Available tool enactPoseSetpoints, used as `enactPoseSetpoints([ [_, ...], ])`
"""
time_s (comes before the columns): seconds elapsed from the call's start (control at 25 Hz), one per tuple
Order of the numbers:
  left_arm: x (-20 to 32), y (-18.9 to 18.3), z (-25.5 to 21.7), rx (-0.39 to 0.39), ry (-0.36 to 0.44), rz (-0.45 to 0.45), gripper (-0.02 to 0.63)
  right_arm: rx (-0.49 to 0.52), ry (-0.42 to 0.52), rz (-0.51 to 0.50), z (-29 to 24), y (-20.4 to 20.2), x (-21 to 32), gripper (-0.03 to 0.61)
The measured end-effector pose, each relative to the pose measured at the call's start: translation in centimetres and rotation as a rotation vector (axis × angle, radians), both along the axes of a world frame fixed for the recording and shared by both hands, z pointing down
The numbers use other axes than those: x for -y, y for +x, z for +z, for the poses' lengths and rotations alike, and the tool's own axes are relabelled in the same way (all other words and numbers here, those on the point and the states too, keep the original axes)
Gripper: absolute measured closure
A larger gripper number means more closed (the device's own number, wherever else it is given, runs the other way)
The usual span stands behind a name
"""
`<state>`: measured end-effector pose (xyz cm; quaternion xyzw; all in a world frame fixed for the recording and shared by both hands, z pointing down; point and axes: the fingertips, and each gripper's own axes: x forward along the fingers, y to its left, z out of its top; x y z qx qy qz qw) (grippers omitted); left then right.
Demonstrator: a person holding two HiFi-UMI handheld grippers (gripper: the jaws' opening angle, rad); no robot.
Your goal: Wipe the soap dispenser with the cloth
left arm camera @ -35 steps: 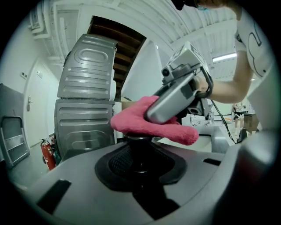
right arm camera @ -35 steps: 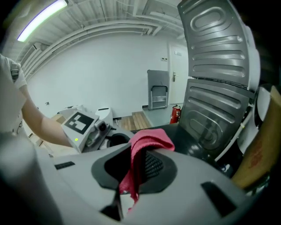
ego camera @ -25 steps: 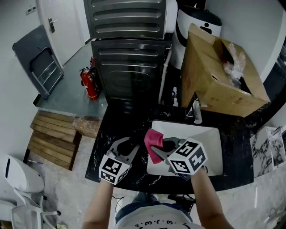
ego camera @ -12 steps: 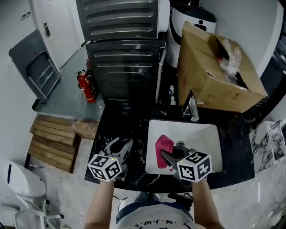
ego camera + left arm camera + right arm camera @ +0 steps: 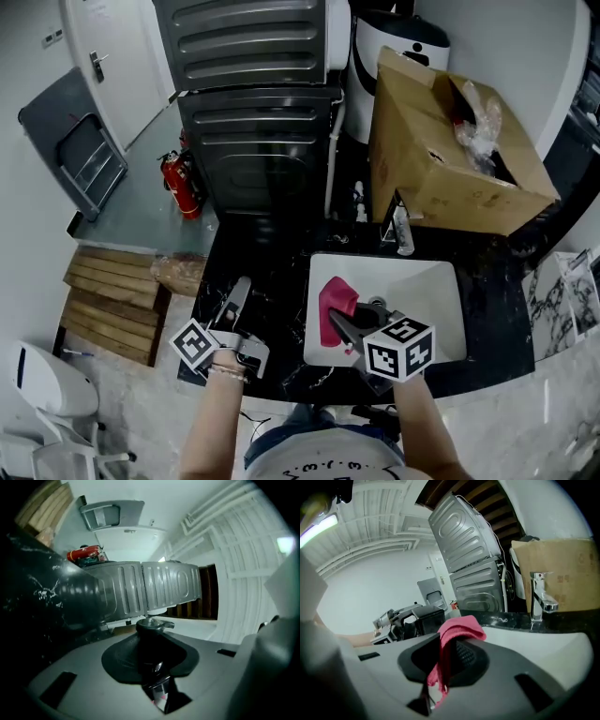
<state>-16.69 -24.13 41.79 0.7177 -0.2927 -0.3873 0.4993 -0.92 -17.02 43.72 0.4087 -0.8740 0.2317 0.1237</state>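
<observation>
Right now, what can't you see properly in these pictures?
- soap dispenser: the left gripper view shows only its upper part, because the jaws cover its sides. In the head view it cannot be picked out beside the left gripper.
- cloth: its pinched end is hidden inside the right gripper.
- cardboard box: in the head view, its contents are too small to make out.

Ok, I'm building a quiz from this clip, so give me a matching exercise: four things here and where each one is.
Things:
1 cloth
2 dispenser
3 box
4 extinguisher

Places:
a on the floor
b in the left gripper
c behind the sink
d in the right gripper

Pairs: 1-d, 2-b, 3-c, 4-a
</observation>
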Motion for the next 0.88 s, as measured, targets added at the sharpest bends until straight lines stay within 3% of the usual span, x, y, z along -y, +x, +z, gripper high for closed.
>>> enactPoseSetpoints([
  [0.12,-0.1,0.0,-0.4,-0.120,-0.016,0.008,0.508,0.032,0.085,0.017,-1.8,-0.3,1.0,0.531],
  [0.4,-0.1,0.8,-2.0,-0.216,-0.001,0.039,0.508,0.085,0.273,-0.025,-6.6,-2.1,2.6,0.531],
  [0.72,0.1,0.8,-3.5,-0.278,0.025,0.048,0.506,-0.095,0.218,-0.086,-3.8,-2.6,2.7,0.531],
  [0.88,0.3,1.0,-3.6,-0.268,0.023,0.049,0.503,-0.117,0.185,-0.073,-2.6,-2.6,2.6,0.531],
])
